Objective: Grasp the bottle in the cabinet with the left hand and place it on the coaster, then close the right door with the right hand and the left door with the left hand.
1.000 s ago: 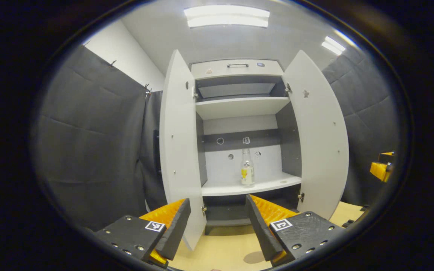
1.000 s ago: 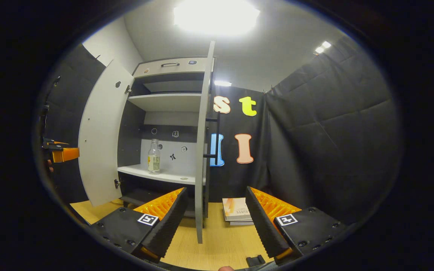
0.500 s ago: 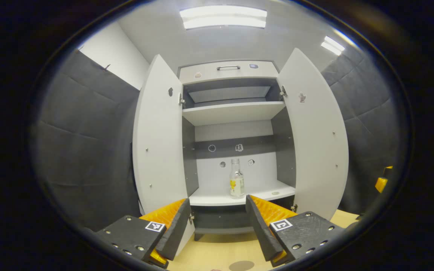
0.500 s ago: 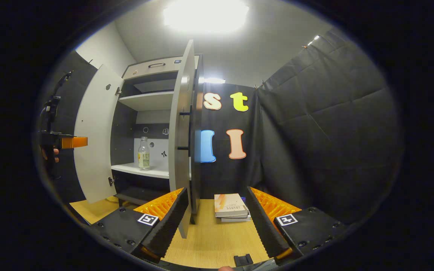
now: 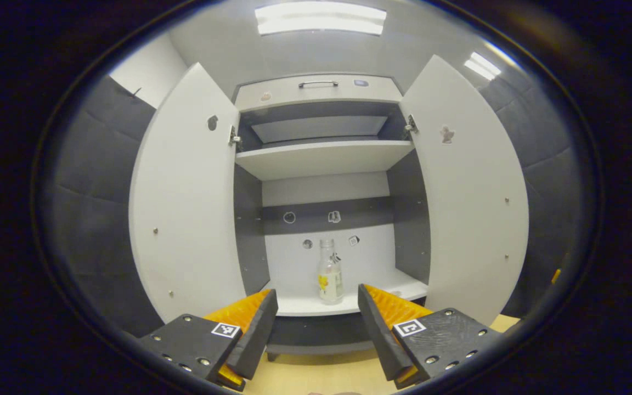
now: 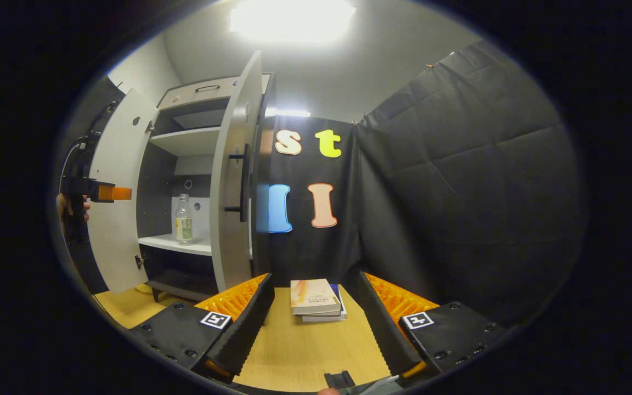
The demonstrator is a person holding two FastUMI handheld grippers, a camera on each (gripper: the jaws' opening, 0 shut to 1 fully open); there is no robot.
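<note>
A clear bottle (image 5: 330, 272) with a pale label stands upright on the cabinet's lower white shelf (image 5: 349, 303). Both cabinet doors hang wide: the left door (image 5: 187, 192) and the right door (image 5: 467, 186). My left gripper (image 5: 316, 323) is open and lined up in front of the shelf, still short of the bottle. In the right gripper view the bottle (image 6: 184, 219) shows between the left door (image 6: 108, 192) and the right door (image 6: 233, 181). My right gripper (image 6: 316, 323) is open over the wooden table (image 6: 305, 351). The left gripper (image 6: 105, 192) shows far left, held by a hand.
Two stacked books (image 6: 316, 299) lie on the table beyond the right gripper, against the black cloth wall. A small dark clip (image 6: 339, 379) sits at the table's near edge. An upper shelf (image 5: 321, 156) and a drawer with a handle (image 5: 319, 84) top the cabinet.
The left gripper has moved toward the cabinet; the bottle now sits lower, between its fingers' line. The right gripper has swung right, away from the cabinet, bringing the books between its fingers.
</note>
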